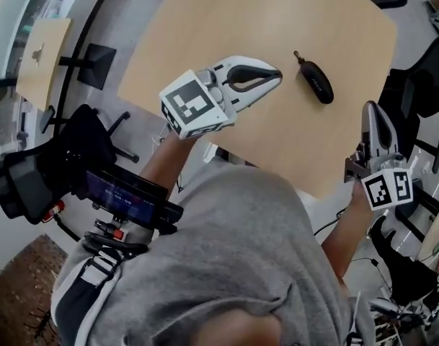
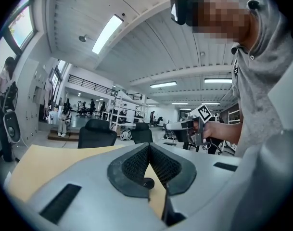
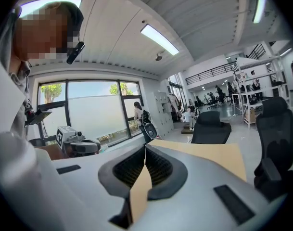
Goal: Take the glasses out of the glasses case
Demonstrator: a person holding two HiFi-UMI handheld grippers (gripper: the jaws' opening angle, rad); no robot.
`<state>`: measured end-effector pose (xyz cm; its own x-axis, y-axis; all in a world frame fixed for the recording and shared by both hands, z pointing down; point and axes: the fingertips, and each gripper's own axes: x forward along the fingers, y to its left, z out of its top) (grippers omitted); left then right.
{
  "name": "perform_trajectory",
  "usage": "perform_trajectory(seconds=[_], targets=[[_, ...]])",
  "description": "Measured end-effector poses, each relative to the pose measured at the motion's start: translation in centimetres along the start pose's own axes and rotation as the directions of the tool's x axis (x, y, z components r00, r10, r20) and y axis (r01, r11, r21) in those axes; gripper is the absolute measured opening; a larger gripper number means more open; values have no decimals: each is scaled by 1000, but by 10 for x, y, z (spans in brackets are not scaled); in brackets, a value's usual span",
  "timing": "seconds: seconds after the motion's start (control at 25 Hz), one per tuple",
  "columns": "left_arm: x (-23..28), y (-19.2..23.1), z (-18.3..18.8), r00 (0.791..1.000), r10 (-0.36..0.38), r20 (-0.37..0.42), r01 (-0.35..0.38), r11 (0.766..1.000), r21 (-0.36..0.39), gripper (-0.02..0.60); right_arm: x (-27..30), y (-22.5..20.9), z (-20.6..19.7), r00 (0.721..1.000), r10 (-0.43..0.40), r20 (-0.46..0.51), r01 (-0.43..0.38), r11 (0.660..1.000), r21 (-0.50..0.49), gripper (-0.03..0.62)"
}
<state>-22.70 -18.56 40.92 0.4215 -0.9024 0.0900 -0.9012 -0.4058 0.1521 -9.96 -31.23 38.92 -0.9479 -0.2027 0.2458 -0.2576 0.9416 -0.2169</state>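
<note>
A black, closed glasses case (image 1: 314, 80) lies on the light wooden table (image 1: 226, 20), toward its right side. My left gripper (image 1: 277, 74) hovers over the table just left of the case, its fingertips together and nothing between them. Through its own jaws, in the left gripper view, a bit of the case (image 2: 147, 182) shows on the tabletop. My right gripper (image 1: 370, 110) is at the table's right edge, nearer me than the case, and is shut and holds nothing. Its tips (image 3: 145, 148) meet over the table.
A black office chair (image 1: 60, 164) and a small wooden side table (image 1: 42, 56) stand left of the table. More black chairs (image 1: 421, 85) crowd the right side. My grey-sleeved body fills the lower middle of the head view.
</note>
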Motion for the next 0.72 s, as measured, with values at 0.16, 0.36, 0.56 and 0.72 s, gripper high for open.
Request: perform_trajectory(seconds=[0.16, 0.36, 0.56, 0.72], targets=[[4, 7, -8, 1000, 5, -8, -5, 1000, -9, 5, 15, 0, -5, 1000, 25, -13, -24, 1000, 13, 9], [11, 18, -19, 1000, 8, -20, -9, 999, -31, 5, 34, -4, -14, 998, 40, -49, -39, 999, 24, 9], [18, 24, -31, 999, 1, -34, -3, 998, -56, 5, 52, -11, -29, 995, 41, -94, -38, 999, 25, 9], [22, 24, -46, 999, -9, -49, 5, 996, -84, 5, 63, -17, -49, 988, 22, -154, -20, 1000, 13, 9]])
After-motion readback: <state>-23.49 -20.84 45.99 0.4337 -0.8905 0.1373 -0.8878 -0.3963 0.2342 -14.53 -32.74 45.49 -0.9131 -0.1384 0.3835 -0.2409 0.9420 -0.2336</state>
